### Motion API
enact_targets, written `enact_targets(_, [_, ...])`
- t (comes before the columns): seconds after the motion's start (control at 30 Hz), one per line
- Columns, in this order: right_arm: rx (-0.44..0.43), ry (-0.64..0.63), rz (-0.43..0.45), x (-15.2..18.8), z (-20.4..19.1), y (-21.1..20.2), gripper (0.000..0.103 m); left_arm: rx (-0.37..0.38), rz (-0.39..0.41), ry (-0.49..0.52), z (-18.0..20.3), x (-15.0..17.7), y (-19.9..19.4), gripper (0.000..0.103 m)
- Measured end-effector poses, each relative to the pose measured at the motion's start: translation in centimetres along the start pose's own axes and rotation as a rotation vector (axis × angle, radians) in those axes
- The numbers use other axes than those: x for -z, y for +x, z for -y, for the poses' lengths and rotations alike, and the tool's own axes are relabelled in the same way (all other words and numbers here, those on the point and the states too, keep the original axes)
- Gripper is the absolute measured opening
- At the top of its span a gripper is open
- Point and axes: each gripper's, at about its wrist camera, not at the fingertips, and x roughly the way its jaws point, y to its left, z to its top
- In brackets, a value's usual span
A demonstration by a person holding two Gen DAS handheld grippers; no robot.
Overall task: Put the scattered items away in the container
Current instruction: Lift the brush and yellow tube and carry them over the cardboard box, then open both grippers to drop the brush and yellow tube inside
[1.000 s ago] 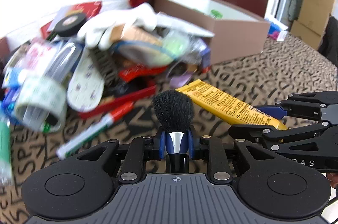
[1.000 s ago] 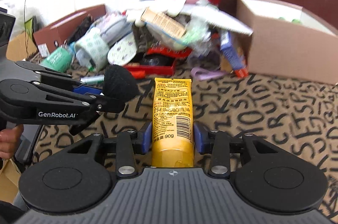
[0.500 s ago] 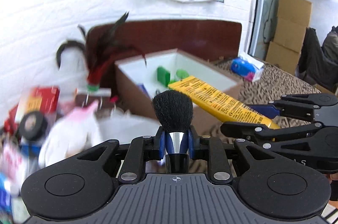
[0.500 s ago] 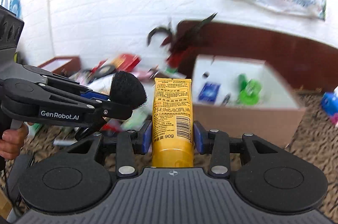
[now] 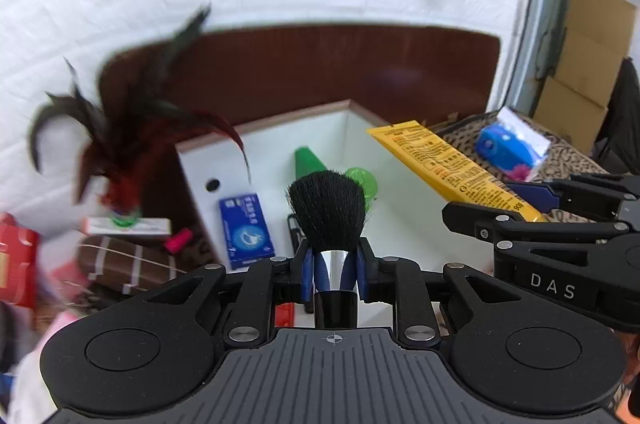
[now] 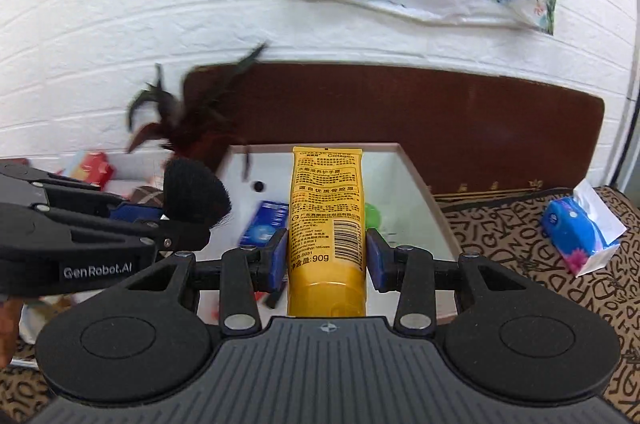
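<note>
My left claw (image 5: 333, 274) is clamped on the silver neck of a black makeup brush (image 5: 328, 212), bristles pointing up and away from me, and my right claw (image 6: 326, 258) is clamped on a yellow tube (image 6: 326, 207) that stands out forward between its blue pads (image 6: 277, 256). I take the open white-lined box (image 5: 264, 143) as my landmark. Both claws hang in the air on the near side of it, side by side, with the brush to the left of the tube; from the left wrist view the brush head overlaps the box's interior, and from the right wrist view the tube's crimped end lies over the box's far wall. Whether either item is actually over the opening I cannot tell. Inside the box I see a blue packet (image 5: 246, 230) towards its left wall, a green cone-shaped thing (image 5: 310, 159) near the far corner and a round green thing (image 5: 364, 181) just right of it. A bunch of dark red and black feathers (image 5: 132, 127) rises at the box's left, blurred, with more clutter below it, including a brown striped thing (image 5: 128, 264) and a red box (image 5: 14, 264). Behind the box stands a dark brown headboard (image 6: 440, 127). Well off to the box's right, on a letter-patterned cover (image 6: 520, 244), lies a blue tissue pack (image 6: 576, 232).
</note>
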Motion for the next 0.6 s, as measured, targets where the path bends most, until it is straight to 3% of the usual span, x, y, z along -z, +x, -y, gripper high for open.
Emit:
enact_targets(0.27, [0.069, -0.034, -0.174, 0.8, 2.6, 8.6, 0.045, -0.015, -0.126, 0.022, -0.5, 0.0, 7.8, 0.019])
enact_targets(0.53, [0.089, -0.113, -0.289, 2.2, 2.5, 12.6, 0.045, 0.036, -0.192, 0.003, -1.0, 0.5, 10.5, 0.019])
enact_targets(0.57, [0.090, -0.115, -0.293, 2.2, 2.4, 12.8, 0.045, 0.035, -0.190, 0.006, -1.1, 0.5, 10.5, 0.022])
enact_targets(0.6, [0.091, -0.116, -0.299, 2.2, 2.4, 13.0, 0.045, 0.033, -0.189, 0.012, -1.1, 0.4, 10.4, 0.042])
